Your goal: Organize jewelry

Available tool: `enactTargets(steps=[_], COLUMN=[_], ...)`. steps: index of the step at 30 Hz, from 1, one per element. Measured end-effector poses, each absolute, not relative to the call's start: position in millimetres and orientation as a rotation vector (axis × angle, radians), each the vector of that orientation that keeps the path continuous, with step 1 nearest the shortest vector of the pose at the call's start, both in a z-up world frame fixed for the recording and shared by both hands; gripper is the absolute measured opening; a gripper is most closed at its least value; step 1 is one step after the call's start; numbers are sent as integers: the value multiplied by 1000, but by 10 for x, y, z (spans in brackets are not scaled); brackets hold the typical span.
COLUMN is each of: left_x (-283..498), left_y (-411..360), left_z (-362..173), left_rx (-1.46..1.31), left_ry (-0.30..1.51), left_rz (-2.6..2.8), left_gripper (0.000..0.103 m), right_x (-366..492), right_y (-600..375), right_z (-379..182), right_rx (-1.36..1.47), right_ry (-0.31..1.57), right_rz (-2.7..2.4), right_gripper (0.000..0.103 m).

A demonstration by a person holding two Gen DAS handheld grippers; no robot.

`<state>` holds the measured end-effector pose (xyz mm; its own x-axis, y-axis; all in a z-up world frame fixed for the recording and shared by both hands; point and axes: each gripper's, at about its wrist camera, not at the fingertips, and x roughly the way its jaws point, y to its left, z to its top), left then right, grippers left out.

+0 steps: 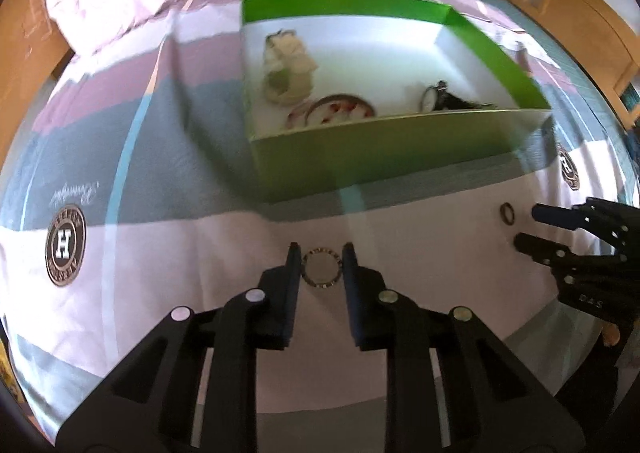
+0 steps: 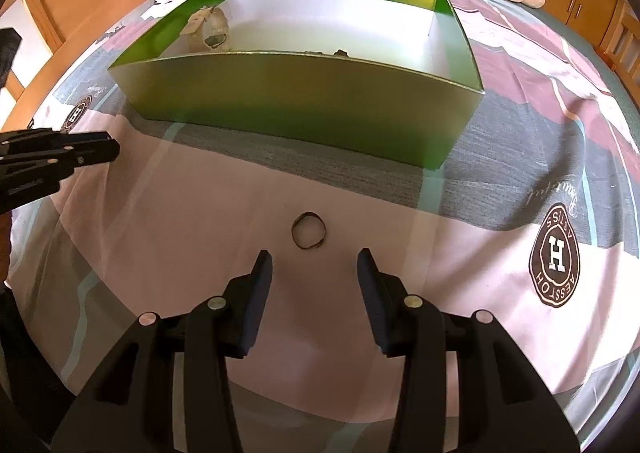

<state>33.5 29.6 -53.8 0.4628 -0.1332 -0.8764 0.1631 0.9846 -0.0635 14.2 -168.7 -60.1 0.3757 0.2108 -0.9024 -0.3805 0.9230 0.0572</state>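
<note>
A: What's the left gripper (image 1: 321, 253) got?

B: A studded ring-shaped bangle (image 1: 321, 268) sits between its jaws, the pads at its two sides; they look clamped on it, over the bedspread (image 1: 168, 253).

A: And the right gripper (image 2: 316, 259)?

B: Its jaws stand apart, gripping nothing. A thin dark ring (image 2: 308, 236) lies on the bedspread just ahead of the fingertips, centred on the gap (not touched).

A: The box?

B: The green box (image 1: 384, 149) lies beyond both pairs of jaws, holding a cream pouch (image 1: 287, 67), a round reddish bangle (image 1: 340, 112) and a watch (image 1: 434, 98).
</note>
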Motion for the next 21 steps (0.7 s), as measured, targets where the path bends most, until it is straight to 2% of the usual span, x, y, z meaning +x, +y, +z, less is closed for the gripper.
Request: enactTargets(steps=[8, 10, 12, 14, 21], left_x=[308, 310, 302, 306, 325], left_y=[32, 2, -47, -57, -38], left_z=[-662, -716, -744, -737, -789], left_rx=[89, 104, 129, 127, 122], left_ry=[1086, 1099, 1104, 1104, 1132], left_rz=[-237, -238, -231, -234, -222], left_gripper=[24, 33, 50, 62, 61], right_x=[142, 136, 136, 132, 112], right_y=[-1649, -1638, -1635, -1635, -1555], right_z=[-607, -606, -598, -595, -600], right_rx=[-181, -186, -186, -184, -217], right_ry=[1128, 1124, 1121, 1120, 1096], right_rz=[386, 388, 392, 396, 412], right_gripper=[45, 49, 50, 50, 50])
